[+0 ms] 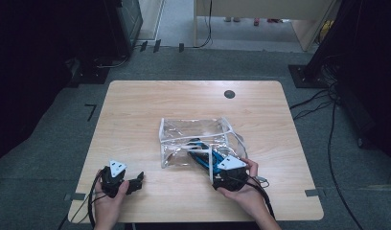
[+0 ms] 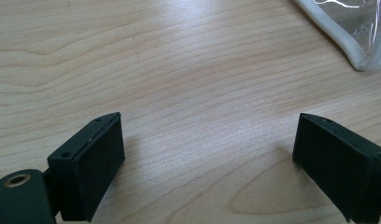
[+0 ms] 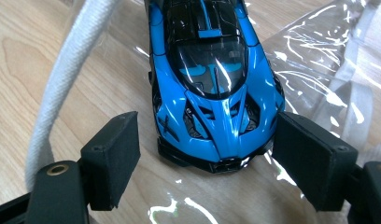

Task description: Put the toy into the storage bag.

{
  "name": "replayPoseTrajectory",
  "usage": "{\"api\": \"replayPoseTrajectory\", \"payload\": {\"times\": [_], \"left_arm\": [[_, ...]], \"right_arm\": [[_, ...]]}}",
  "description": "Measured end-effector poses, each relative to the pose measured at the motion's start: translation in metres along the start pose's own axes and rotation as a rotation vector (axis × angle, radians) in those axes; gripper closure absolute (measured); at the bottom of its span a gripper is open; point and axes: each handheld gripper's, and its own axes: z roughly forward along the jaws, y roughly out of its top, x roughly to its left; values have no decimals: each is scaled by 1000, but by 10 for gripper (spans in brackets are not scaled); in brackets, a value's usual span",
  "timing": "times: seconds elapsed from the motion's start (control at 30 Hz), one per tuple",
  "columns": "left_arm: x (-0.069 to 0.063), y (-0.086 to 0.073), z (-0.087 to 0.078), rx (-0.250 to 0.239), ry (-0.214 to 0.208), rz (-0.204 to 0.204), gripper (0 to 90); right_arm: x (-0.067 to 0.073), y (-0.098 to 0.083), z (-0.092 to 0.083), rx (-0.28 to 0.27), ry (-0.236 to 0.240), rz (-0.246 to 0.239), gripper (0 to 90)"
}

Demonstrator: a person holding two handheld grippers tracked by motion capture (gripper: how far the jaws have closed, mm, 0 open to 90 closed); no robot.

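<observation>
A blue and black toy car (image 3: pixel 212 70) lies inside a clear plastic bag (image 1: pixel 193 129) with white cloth trim (image 3: pixel 72 60), at the middle of the wooden table (image 1: pixel 136 105). My right gripper (image 3: pixel 205 140) is open, with the car's nose between its jaws; a strip of table shows between the left pad and the car. From above, the right gripper (image 1: pixel 210 163) reaches into the bag's near right corner over the car (image 1: pixel 198 151). My left gripper (image 1: pixel 138 179) rests near the table's front left, open and holding nothing. Its jaws (image 2: pixel 207 140) stand wide over bare wood, and a corner of the bag (image 2: pixel 356 42) lies beyond.
A dark round cable hole (image 1: pixel 229 94) sits near the table's far edge. Grey carpet surrounds the table, with cables (image 1: pixel 327 124) on the right and dark equipment (image 1: pixel 126 24) at the back left. Both hands are close to the table's front edge.
</observation>
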Motion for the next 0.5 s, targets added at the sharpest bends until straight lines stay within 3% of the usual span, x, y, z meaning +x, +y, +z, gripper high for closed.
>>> {"api": "replayPoseTrajectory", "payload": {"times": [0.13,0.17,0.27,0.5], "left_arm": [[0,0,0,0,0,0,90],[0,0,0,0,0,0,91],[0,0,0,0,0,0,90],[0,0,0,0,0,0,91]], "right_arm": [[-3,3,2,25,8,-14,250],[-3,2,2,20,-9,-23,286],[-2,-2,4,-12,-31,-19,285],[0,-2,10,-36,-44,6,288]]}}
